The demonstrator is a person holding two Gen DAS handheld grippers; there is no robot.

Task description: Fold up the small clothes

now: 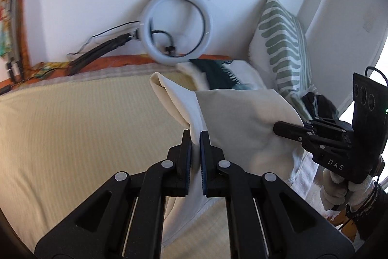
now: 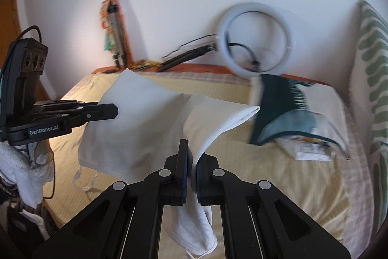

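Clearly light and limp, the cream-white knit cotton garment [image 2: 135, 123] hangs above the pale yellow ribbed bedspread [image 1: 72, 125], sagging between both tools. Left gripper [image 1: 196, 137] and right gripper [image 2: 192, 149] each pinch a hemmed edge, the sensible hold since unsupported cloth droops.
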